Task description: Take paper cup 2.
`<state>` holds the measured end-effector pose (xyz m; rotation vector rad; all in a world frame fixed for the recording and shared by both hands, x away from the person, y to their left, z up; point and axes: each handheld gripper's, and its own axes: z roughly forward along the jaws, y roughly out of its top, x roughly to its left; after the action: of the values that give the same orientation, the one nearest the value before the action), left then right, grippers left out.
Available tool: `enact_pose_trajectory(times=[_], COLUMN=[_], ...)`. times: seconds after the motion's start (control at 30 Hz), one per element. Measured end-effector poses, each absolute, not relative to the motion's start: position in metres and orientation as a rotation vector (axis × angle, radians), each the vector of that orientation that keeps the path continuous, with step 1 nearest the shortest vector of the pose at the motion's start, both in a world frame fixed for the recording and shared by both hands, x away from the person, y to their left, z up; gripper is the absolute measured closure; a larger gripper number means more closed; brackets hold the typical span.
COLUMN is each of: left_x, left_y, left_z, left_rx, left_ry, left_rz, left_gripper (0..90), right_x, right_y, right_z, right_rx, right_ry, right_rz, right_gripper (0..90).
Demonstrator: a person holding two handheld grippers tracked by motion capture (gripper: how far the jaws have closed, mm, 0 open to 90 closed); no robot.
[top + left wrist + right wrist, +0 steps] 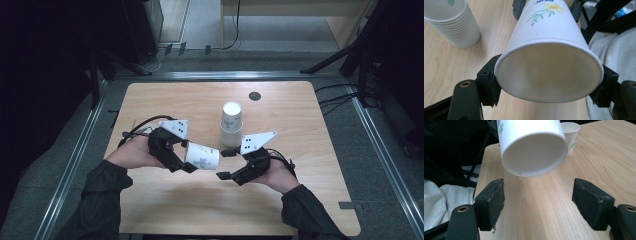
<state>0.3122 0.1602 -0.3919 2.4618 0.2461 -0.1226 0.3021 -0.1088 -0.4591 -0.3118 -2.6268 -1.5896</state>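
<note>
Paper cup (202,157): white, printed with a small flower, held on its side above the near half of the table (300,210), between the two grippers; its base is turned toward the right.
Left gripper (186,157): its jaws are closed on the cup at the rim end, one pad on each side of the wall, as seen past the open mouth in the left gripper view (549,72).
Right gripper (226,163): its jaws are spread wide with nothing between them; the cup base (534,152) hangs just beyond and above the pads (495,200) in the right gripper view.
Weight: judged very light, so little force is needed.
Stiffness: the thin wall is likely to dent or go oval if squeezed hard; the rolled rim and the base ring are judged the stiffest parts.
Surface: smooth coated paper, probably a little slippery against hard contact; the rubbery pads should help.
Where to grip: near the base, across the wall, with a gentle close.
Cup stack (231,123): upright nested cups standing farther off, near the table's middle, well apart from both grippers.
</note>
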Motion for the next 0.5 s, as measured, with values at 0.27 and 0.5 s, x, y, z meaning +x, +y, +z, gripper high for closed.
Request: enact_pose_trajectory(times=[0.27, 0.5], left_x=[0.311, 0.312], left_y=[0.152, 0.147], left_z=[-0.407, -0.414], left_rx=[2.51, 2.545], left_ry=[0.238, 0.233], left_rz=[-0.137, -0.142], left_gripper=[26.0, 26.0], right_x=[0.301, 0.301], right_y=[-0.107, -0.102], right_z=[-0.462, -0.465], right_rx=[-0.295, -0.286], right_ry=[-2.632, -2.653], right_rz=[-1.555, -1.533], right_gripper=[26.5, 26.5])
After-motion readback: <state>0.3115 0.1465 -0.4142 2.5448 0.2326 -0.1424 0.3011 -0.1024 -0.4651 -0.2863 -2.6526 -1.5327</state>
